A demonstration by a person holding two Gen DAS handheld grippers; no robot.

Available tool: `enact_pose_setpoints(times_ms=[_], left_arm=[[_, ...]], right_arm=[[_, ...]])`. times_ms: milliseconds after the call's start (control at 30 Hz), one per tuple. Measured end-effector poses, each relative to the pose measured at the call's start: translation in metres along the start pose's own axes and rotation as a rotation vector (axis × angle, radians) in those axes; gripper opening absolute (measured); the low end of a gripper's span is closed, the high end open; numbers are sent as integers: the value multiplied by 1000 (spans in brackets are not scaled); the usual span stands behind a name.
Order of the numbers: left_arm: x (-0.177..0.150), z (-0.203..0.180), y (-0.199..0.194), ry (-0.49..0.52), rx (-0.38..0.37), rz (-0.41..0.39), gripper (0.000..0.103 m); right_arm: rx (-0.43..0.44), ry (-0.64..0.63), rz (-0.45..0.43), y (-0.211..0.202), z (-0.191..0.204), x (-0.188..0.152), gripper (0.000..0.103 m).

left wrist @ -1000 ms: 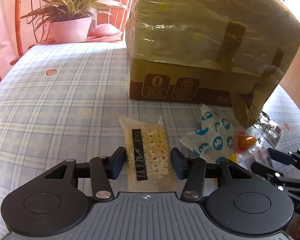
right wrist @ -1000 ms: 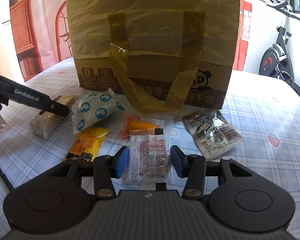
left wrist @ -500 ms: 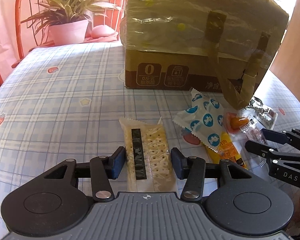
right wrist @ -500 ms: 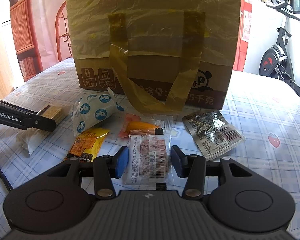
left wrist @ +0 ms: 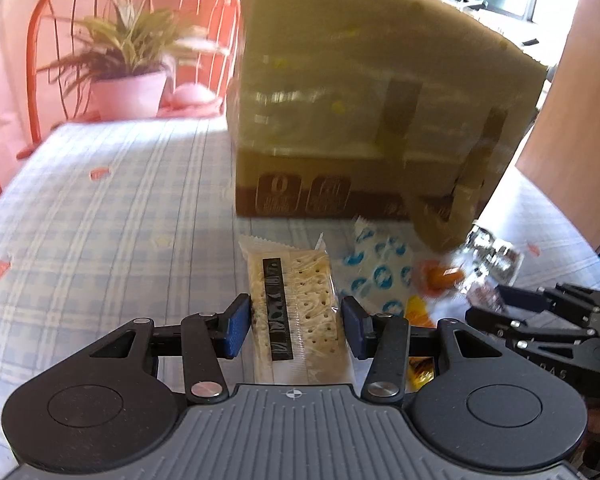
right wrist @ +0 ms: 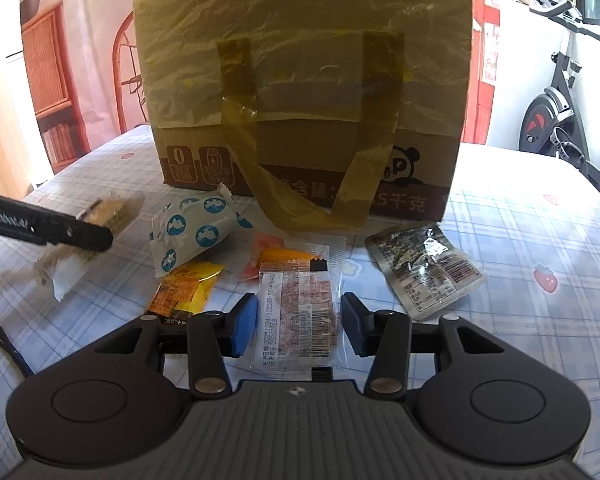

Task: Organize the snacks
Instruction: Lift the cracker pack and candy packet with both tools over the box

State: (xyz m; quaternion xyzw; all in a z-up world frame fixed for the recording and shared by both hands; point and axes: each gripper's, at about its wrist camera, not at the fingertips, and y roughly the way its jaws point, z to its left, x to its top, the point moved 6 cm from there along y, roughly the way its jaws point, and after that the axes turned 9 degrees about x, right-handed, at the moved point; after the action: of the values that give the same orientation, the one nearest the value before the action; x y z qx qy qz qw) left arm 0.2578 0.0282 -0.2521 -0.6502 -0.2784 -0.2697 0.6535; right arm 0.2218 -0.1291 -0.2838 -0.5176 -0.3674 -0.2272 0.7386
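Observation:
A clear packet of pale crackers [left wrist: 296, 300] with a black label sits between the blue pads of my left gripper [left wrist: 296, 328], which is shut on it. In the right wrist view that packet [right wrist: 108, 210] hangs clear of the tablecloth under the left gripper [right wrist: 96, 236]. My right gripper [right wrist: 298, 324] is shut on a clear packet with pink-red contents and a printed label [right wrist: 296, 304]. In the left wrist view the right gripper [left wrist: 488, 304] shows at the right edge. A large cardboard box [right wrist: 300, 60] wrapped in yellowish tape with a tape handle stands behind the snacks.
On the checked tablecloth [right wrist: 520, 240] lie a white packet with blue dots [right wrist: 196, 236], a yellow packet [right wrist: 184, 288], an orange packet [right wrist: 284, 256] and a silver packet [right wrist: 428, 272]. A potted plant [left wrist: 128, 80] stands at the far end. An exercise bike [right wrist: 560, 120] is off to the right.
My left gripper has risen with the cracker packet and pulled back a little from the box. The right gripper and its packet have not moved.

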Motion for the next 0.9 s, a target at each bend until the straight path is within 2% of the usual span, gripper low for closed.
enact_pose_setpoints(times_ms=[200,400,633,900], left_arm=[[13,1,-18,-21,-3,-41,51],[33,1,-42,-35,-9,-99,51],[69,2,-79,-80,-50,-200,51],[125,-10,-105,-64,-108,-310,51]], right_arm=[[1,-10,-48,-16,4,15,48],[4,-17,-134,-35,7,47,48],[7,-49,-233,-58,15,90,48],[36,-65,-338,-80,18,157,48]])
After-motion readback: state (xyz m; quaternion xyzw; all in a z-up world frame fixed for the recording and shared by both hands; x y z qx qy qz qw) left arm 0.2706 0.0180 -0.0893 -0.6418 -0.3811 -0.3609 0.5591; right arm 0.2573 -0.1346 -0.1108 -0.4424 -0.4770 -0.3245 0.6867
